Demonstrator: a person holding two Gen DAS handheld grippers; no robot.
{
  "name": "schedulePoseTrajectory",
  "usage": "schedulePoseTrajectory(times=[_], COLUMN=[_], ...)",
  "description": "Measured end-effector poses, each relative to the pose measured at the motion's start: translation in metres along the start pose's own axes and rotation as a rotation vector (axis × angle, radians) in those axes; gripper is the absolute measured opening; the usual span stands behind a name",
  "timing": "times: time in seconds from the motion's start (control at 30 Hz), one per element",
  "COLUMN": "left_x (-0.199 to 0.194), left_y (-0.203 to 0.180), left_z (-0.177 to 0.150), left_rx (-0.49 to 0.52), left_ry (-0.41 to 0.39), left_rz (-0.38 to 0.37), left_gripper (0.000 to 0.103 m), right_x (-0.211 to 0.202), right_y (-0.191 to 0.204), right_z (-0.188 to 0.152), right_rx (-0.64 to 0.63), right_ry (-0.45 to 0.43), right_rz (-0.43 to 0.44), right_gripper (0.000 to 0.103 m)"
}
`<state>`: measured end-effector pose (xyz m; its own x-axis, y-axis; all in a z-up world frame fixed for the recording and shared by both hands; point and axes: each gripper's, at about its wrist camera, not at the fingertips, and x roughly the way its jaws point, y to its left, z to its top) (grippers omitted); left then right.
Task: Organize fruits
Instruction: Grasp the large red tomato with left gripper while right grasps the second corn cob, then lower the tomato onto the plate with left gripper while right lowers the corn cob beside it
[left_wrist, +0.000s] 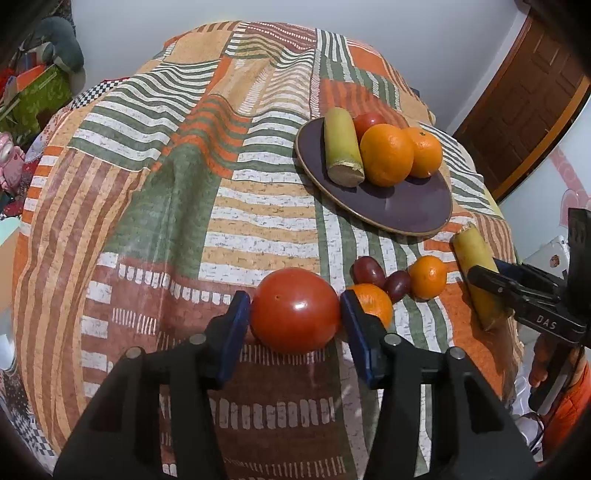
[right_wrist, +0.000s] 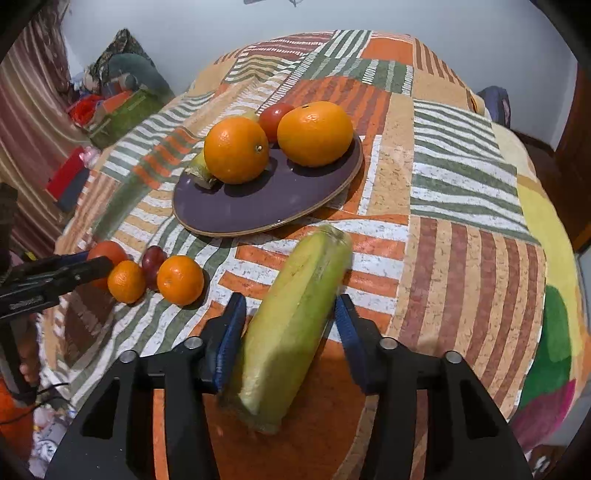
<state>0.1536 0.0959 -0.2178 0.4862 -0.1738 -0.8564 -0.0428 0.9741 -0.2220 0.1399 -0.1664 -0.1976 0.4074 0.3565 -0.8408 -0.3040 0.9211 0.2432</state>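
My left gripper (left_wrist: 295, 314) is shut on a red tomato (left_wrist: 295, 310) low over the patterned cloth. My right gripper (right_wrist: 290, 325) brackets a yellow-green stalk piece (right_wrist: 291, 325) lying on the cloth; the left pad touches it, the right pad stands slightly off. A dark purple plate (left_wrist: 406, 206) holds another stalk piece (left_wrist: 341, 146), two oranges (left_wrist: 386, 155) and a tomato (left_wrist: 367, 120). Two small oranges (right_wrist: 180, 280) and dark grapes (right_wrist: 152, 258) lie on the cloth between the grippers.
The bed's patterned cloth (left_wrist: 184, 184) is rumpled into folds at the left. A wooden door (left_wrist: 524, 107) stands at the right. Boxes and clutter (right_wrist: 110, 107) sit beyond the bed's far left edge.
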Motion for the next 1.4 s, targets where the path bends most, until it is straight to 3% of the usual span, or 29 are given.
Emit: schedulePoseTrajectory(times=[0.1, 0.23, 0.5, 0.73, 1.03, 1.4], left_x=[-0.001, -0.006, -0.015, -0.02, -0.015, 0.016], left_y=[0.0, 0.004, 0.017, 0.004, -0.03, -0.059], left_z=[0.0, 0.0, 0.003, 0.013, 0.039, 0.064], left_rx=[0.008, 0.016, -0.028, 0.001, 0.075, 0.131], left_ry=[-0.002, -0.015, -0.032, -0.05, -0.071, -0.041], left_rz=[0.006, 0.05, 0.055, 0.036, -0.012, -0.044], left_gripper=[0.049, 0.049, 0.049, 0.049, 0.049, 0.049], right_x=[-0.006, -0.01, 0.007, 0.0, -0.022, -0.004], right_y=[0.0, 0.002, 0.0, 0.001, 0.003, 0.016], right_z=[-0.002, -0.005, -0.003, 0.0, 0.033, 0.075], right_rx=[-0.022, -0.078, -0.066, -0.065, -0.074, -0.124], right_ry=[-0.001, 0.005, 0.037, -0.015, -0.136, -0.197], right_rz=[-0.005, -0.042, -0.034, -0.056, -0.045, -0.011], right_gripper=[0.036, 0.036, 0.037, 0.035, 0.035, 0.035])
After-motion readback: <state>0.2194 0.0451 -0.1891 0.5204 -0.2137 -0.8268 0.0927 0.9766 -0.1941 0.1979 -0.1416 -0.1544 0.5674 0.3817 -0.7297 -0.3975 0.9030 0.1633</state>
